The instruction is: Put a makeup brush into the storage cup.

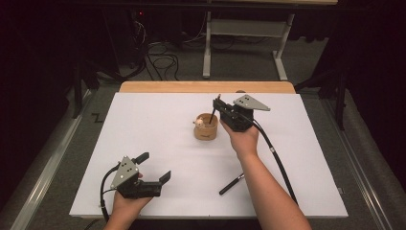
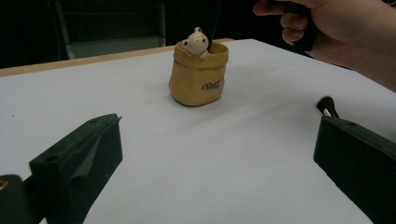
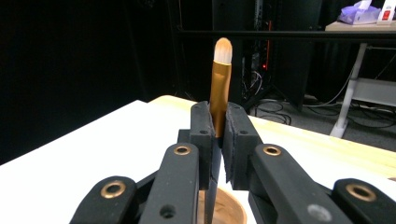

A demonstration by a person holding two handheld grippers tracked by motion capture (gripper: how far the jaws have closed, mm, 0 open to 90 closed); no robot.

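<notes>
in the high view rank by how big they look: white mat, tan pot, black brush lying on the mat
1. white mat
2. tan pot
3. black brush, longer than the pot is wide but far thinner, so this pair is close.

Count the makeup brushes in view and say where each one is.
2. One brush is gripped upright between the right gripper's fingers above the bear-decorated holder; a black brush lies on the white table near the right forearm.
</notes>
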